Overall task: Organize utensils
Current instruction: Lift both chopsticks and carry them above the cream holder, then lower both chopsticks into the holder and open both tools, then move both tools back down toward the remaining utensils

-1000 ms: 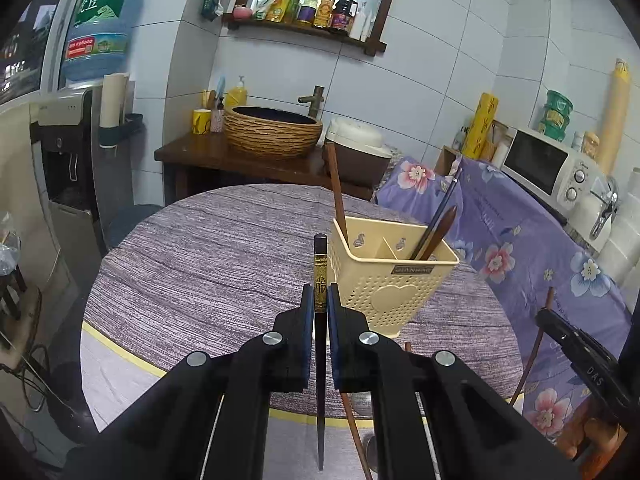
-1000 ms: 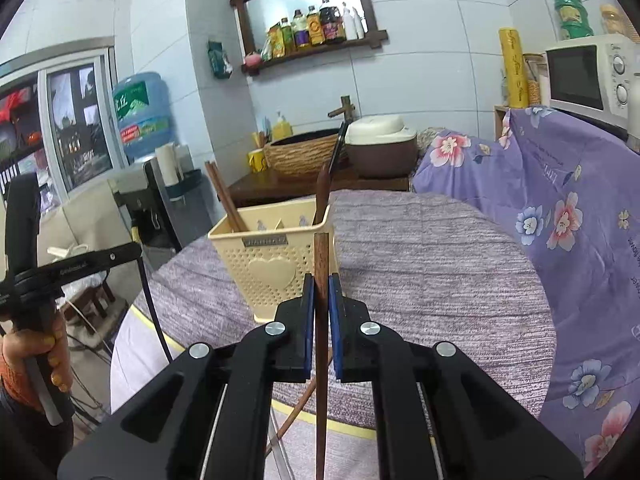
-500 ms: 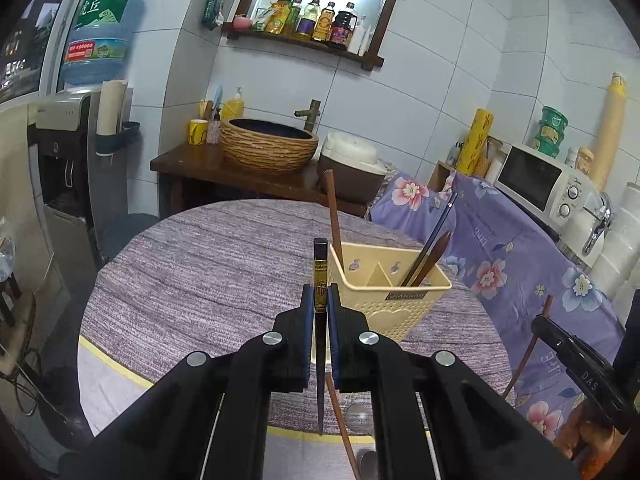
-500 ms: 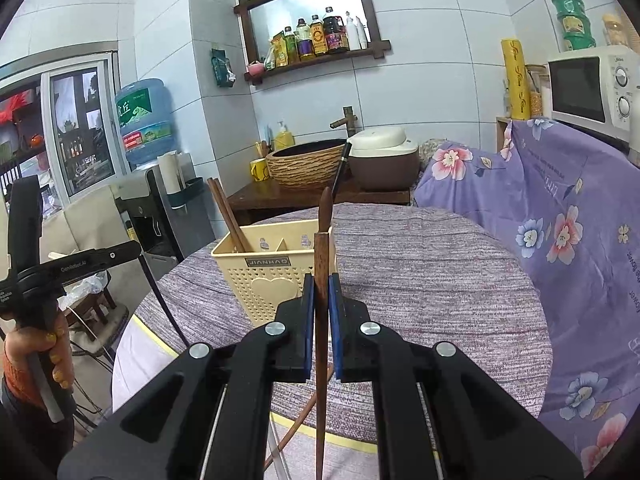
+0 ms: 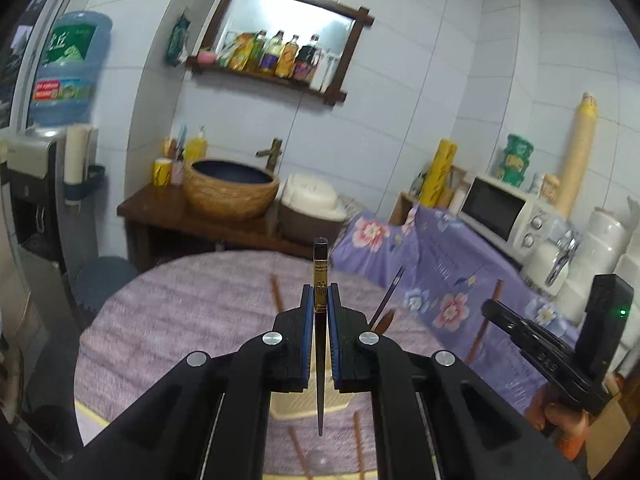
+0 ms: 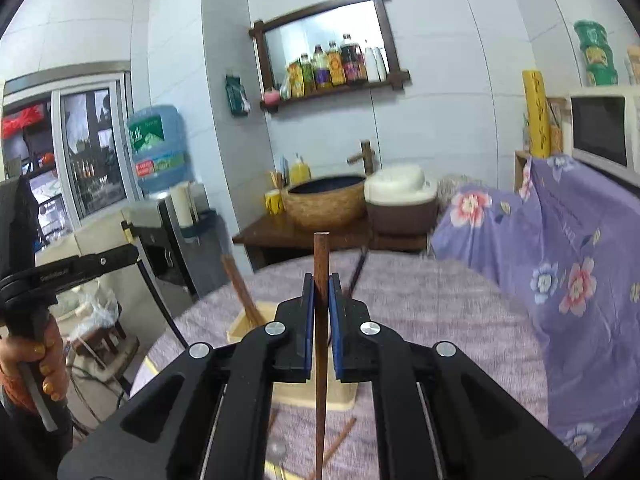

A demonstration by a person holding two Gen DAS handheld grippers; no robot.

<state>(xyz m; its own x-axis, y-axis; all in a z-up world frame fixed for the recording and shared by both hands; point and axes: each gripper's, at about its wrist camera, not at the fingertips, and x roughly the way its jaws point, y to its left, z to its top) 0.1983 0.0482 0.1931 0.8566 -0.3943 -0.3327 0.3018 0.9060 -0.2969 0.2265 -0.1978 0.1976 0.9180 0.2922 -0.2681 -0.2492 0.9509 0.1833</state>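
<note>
My left gripper (image 5: 320, 300) is shut on a black chopstick (image 5: 320, 276) with a gold band, held upright. A brown wooden chopstick (image 6: 321, 264) stands upright in my right gripper (image 6: 321, 292), which is shut on it. Both grippers hang above the round table (image 5: 180, 312) with its purple cloth. The cream utensil basket (image 6: 244, 326) sits below and is mostly hidden behind the jaws; its base (image 5: 296, 404) shows in the left wrist view. Chopsticks (image 6: 240, 284) stick up out of it. More brown chopsticks (image 5: 296, 452) lie on the cloth near the table's front edge.
The other gripper (image 5: 532, 344) shows at the right of the left wrist view, and a hand on a gripper handle (image 6: 28, 360) at the left of the right wrist view. Behind the table stand a woven basin (image 5: 230, 188), a rice cooker (image 5: 312, 204), a microwave (image 5: 504, 212) and a water dispenser (image 5: 36, 184).
Both grippers rose with their chopsticks. The basket dropped lower in both views and is now largely hidden behind the jaws.
</note>
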